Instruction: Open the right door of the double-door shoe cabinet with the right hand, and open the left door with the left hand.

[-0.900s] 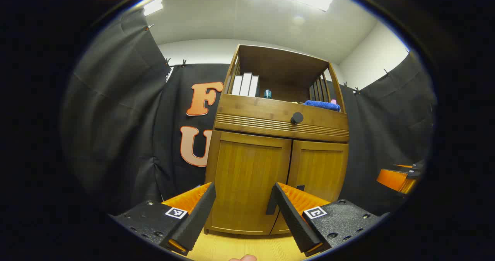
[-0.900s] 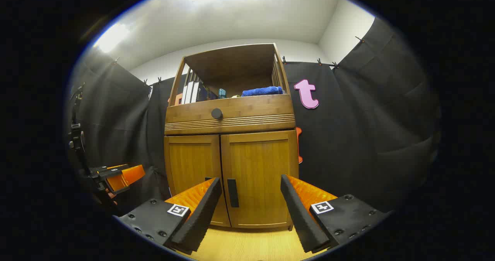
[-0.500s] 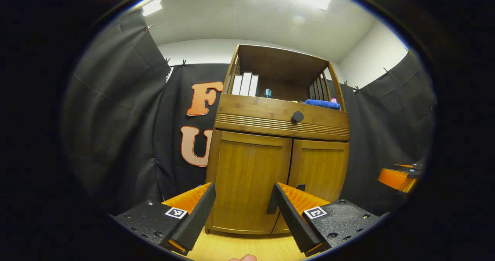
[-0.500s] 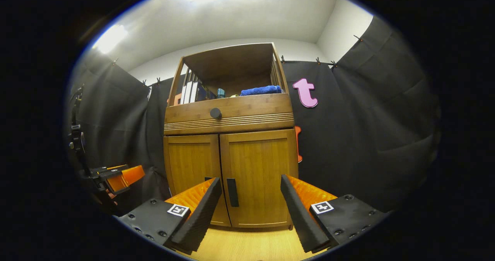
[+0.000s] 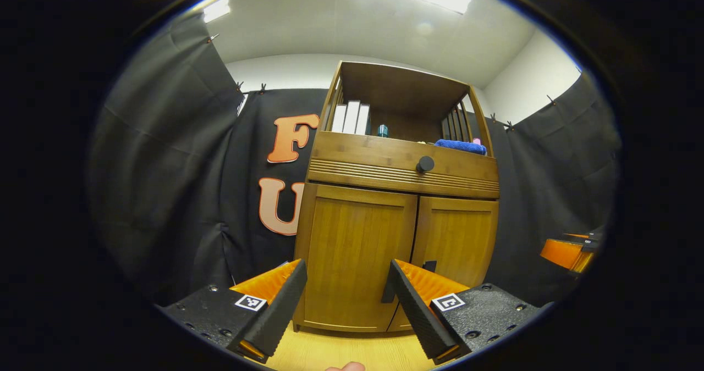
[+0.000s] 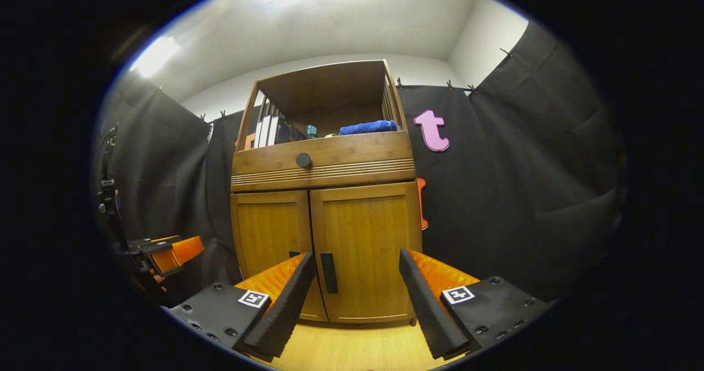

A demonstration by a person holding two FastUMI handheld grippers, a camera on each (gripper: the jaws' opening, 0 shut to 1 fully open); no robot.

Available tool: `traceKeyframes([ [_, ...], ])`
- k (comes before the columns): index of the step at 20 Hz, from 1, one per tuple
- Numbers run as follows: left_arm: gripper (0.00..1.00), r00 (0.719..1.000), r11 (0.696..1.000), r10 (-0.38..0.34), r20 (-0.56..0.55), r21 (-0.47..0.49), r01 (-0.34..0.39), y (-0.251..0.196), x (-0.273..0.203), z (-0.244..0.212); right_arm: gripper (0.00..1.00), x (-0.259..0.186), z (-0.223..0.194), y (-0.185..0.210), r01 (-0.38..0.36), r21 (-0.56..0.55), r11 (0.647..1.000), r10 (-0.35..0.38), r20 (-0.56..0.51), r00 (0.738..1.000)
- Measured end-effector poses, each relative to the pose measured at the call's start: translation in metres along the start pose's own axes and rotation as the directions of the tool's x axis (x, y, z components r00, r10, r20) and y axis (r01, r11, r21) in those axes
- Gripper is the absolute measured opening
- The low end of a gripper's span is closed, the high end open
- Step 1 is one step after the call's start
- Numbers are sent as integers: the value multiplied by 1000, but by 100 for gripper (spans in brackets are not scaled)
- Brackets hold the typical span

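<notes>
Shoe cabinet (image 6: 324,233) stands on the wooden floor (image 6: 357,349).

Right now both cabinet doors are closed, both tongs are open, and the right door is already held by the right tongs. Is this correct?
Not quite. In the right gripper view the right tongs hold nothing; the right door is untouched. Both doors, including the left door, are closed, and the left tongs are open too.
</notes>
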State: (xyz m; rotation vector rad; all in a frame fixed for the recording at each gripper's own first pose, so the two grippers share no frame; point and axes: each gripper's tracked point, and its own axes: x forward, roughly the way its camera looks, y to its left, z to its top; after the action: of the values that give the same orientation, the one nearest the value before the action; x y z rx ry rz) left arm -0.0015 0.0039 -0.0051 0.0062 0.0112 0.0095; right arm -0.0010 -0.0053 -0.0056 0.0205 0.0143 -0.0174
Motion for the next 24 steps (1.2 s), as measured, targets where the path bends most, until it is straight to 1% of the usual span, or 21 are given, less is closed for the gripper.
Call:
traceKeyframes([
  [1,92,1000,1000,1,3,-2,-1,0,1,1,99,-1,-1,0,-2,-1,1000,2,4,1000],
  [2,98,1000,1000,11,0,0,-11,1,3,-1,99,0,-1,-1,-1,-3,1000,1,16,1000],
  [3,91,1000,1000,20,-7,10,-20,2,6,-3,94,1,-3,-3,3,-2,1000,-3,20,1000],
  [4,91,999,999,28,-18,27,-27,3,7,-6,99,4,-8,-4,0,6,1000,0,9,1000],
  [5,91,999,999,35,-22,36,-34,4,6,-8,99,5,-14,-4,-10,17,1000,10,-5,1000],
  [6,94,999,999,35,-23,35,-34,5,5,-7,99,9,-17,-3,-14,27,1000,15,-16,1000],
  [7,94,999,999,32,-26,29,-31,3,5,-9,94,13,-21,-5,-14,34,999,15,-23,1000],
  [8,95,999,999,35,-31,29,-34,5,4,-12,94,21,-24,-3,-21,36,999,21,-19,1000],
  [9,95,998,998,44,-33,38,-43,9,3,-14,99,29,-29,-2,-31,31,999,32,-12,999],
  [10,98,998,997,55,-35,50,-53,12,3,-17,98,39,-37,0,-39,25,999,39,-19,999],
  [11,94,997,997,62,-39,56,-60,14,2,-18,97,50,-47,3,-49,20,999,49,-35,998],
  [13,94,996,997,70,-49,39,-68,17,-1,-22,97,77,-62,10,-67,37,997,70,-65,995],
  [14,95,996,997,71,-53,27,-69,18,-3,-22,90,89,-68,14,-79,53,995,83,-76,994],
  [15,95,995,997,78,-54,21,-77,21,-5,-22,97,106,-74,18,-86,65,994,92,-89,992],
  [16,91,995,996,88,-46,21,-88,25,-7,-20,97,121,-80,22,-89,70,994,96,-95,991],
  [17,94,994,994,104,-36,23,-103,31,-10,-17,97,137,-86,28,-100,68,993,106,-98,989],
  [19,95,993,993,118,-29,23,-118,39,-14,-14,98,173,-102,41,-121,37,992,124,-104,987],
  [20,91,992,992,124,-29,28,-123,41,-16,-16,98,191,-113,46,-121,21,992,123,-118,985],
  [21,94,992,991,128,-24,37,-127,44,-18,-16,98,206,-127,48,-112,7,994,112,-144,983],
  [22,91,991,990,133,-18,45,-132,43,-18,-15,98,220,-142,49,-95,-6,995,93,-170,981],
  [24,94,988,987,154,-6,51,-153,46,-19,-14,98,234,-162,50,-67,-35,997,59,-208,976],
])
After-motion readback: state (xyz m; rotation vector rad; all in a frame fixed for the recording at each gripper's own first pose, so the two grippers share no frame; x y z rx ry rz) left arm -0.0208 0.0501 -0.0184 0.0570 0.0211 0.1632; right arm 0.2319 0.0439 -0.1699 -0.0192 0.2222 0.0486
